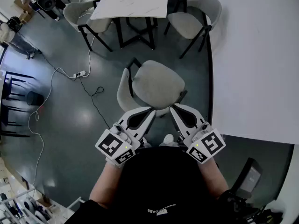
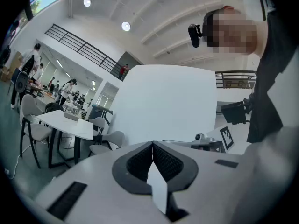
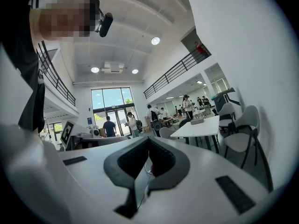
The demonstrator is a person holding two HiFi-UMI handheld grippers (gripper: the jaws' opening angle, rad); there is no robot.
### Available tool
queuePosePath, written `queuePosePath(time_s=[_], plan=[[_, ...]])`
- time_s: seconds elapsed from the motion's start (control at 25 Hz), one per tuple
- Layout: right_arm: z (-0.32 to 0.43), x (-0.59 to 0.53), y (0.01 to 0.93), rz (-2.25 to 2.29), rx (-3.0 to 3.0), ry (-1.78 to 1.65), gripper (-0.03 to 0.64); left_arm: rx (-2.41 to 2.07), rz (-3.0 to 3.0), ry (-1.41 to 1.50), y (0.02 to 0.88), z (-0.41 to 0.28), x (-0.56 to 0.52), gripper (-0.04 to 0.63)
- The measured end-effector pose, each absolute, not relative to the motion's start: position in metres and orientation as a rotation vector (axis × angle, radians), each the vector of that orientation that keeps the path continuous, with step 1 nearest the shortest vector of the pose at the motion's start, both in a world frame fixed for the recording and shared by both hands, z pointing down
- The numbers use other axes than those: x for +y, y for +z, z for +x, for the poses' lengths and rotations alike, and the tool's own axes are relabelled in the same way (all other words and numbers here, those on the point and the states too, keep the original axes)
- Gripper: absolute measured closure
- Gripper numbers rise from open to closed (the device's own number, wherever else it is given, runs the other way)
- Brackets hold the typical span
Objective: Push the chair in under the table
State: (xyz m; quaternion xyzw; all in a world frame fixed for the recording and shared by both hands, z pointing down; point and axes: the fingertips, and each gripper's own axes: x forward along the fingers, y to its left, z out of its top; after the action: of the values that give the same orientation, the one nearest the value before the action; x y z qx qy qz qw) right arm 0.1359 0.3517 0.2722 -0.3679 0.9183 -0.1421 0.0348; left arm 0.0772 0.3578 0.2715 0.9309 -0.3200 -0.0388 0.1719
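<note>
The left tongs (image 1: 149, 110) and right tongs (image 1: 173, 108) are being held closed and empty just behind the chair (image 1: 156, 84), which is standing well short of the bench (image 1: 135, 3) beyond and risks being swung askew by an off-centre push.

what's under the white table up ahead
Black legs show below the table, between a left chair and a right chair. The tabletop covers whatever else is beneath it.

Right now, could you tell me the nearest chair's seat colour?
The seat is light grey; the head view shows it best.
</note>
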Motion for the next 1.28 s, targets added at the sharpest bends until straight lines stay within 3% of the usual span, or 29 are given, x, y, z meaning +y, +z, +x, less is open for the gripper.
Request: queuePosePath(time_s=[1.28], plan=[[0.061, 0.362, 0.305, -1.337, 2.720, -0.580, 0.604, -0.849, 2.527, -0.096, 0.317, -0.044, 0.373, 0.589]])
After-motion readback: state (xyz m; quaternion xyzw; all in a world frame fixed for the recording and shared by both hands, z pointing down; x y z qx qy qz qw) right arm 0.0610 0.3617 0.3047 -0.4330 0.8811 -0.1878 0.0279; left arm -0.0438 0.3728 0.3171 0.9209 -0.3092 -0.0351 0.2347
